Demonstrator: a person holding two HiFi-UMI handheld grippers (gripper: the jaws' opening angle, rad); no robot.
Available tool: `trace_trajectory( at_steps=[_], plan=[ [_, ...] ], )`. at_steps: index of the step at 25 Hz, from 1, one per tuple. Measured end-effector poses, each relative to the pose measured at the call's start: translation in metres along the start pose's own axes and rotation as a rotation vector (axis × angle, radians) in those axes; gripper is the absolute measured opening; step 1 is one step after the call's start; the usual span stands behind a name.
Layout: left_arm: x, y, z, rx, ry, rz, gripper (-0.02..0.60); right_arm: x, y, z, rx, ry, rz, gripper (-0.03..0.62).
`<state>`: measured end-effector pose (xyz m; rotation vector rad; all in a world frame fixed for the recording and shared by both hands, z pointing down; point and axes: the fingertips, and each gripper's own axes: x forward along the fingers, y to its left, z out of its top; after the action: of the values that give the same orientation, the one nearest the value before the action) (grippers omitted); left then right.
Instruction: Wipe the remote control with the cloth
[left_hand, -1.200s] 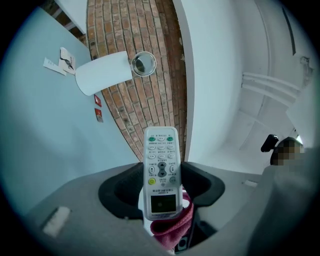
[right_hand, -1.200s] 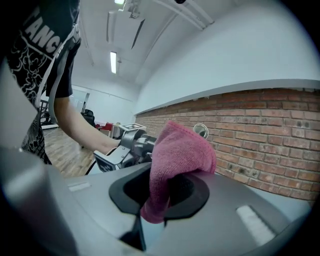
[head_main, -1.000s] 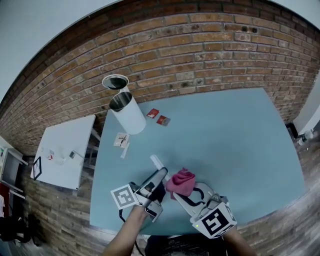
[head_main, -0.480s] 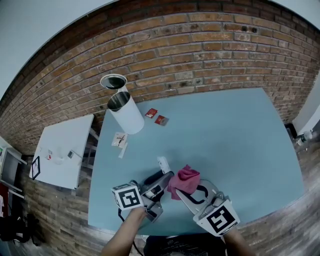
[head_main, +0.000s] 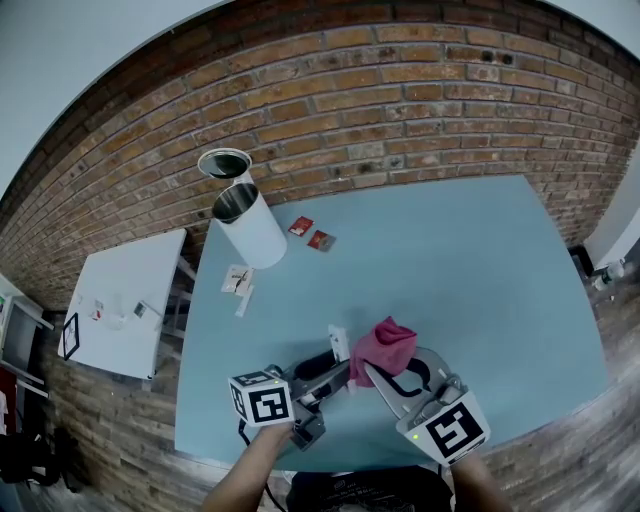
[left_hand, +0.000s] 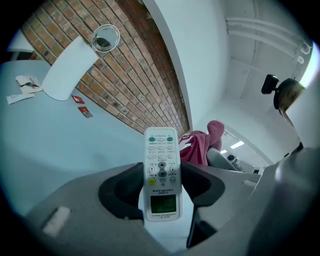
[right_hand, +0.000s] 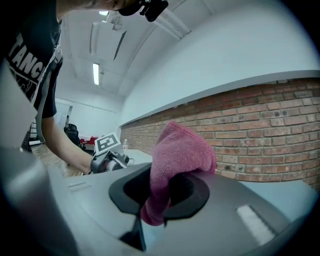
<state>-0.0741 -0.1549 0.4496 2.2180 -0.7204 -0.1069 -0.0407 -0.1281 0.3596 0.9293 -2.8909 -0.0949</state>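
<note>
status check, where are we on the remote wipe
Left gripper shut on remote. Right gripper shut on pink cloth, close beside remote; contact unclear. Nothing between them.

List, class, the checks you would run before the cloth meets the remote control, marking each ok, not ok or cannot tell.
1. Is the remote control clamped in the left gripper? ok.
2. Is the cloth pinched in the right gripper? ok.
3. Are the remote control's buttons facing out, uncovered? ok.
4. Is the cloth touching the remote control? cannot tell; they sit close together.
5. Are the metal cup and packets well clear of both grippers? ok.
</note>
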Motion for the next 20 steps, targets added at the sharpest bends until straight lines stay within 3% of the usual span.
trace_trajectory(
  at_steps=[14,20],
  plan=[
    [0.008,-0.022,-0.031,0.193,0.161,-0.005,0.235,-0.002,-0.013,0.020,0.036,-0.067,-0.040,0.064],
    [0.005,-0.029,-0.037,0.335,0.214,0.014,0.236,-0.009,-0.029,0.026,0.103,-0.122,-0.061,0.064]
  ],
)
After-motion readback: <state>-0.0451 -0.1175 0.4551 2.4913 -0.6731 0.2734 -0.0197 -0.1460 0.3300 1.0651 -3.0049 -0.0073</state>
